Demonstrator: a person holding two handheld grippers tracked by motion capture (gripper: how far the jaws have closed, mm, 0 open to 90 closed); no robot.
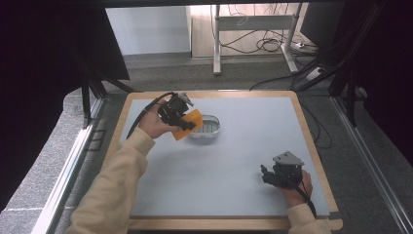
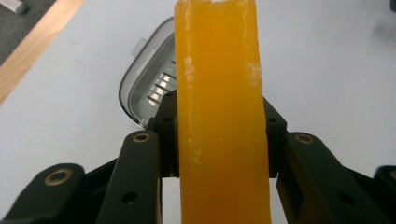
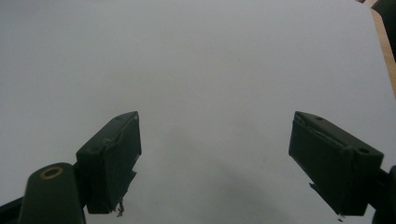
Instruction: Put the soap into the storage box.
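In the high view, the left gripper (image 1: 187,123) sits in the upper left-centre of the frame, above the table (image 1: 234,161). Its jaws are clamped on an orange bar (image 1: 187,124), one jaw against each long side. The bar is tilted and overlaps the left rim of a grey dish (image 1: 210,127), which stands on the table just right of the gripper. Whether the bar touches the dish cannot be told.

In the left gripper view, the bar (image 2: 219,116) runs up the middle of the frame from the bottom edge to the top, with a black jaw pressed against each side near mid-height. The dish (image 2: 144,88) lies behind it at centre left, its ribbed floor partly visible; its right part is hidden by the bar.

In the high view, the right gripper (image 1: 265,174) is at the lower right of the frame, low over the table and well apart from the dish. In the right gripper view, its jaws stand wide apart with nothing between them and bare table surface (image 3: 210,70) beyond.
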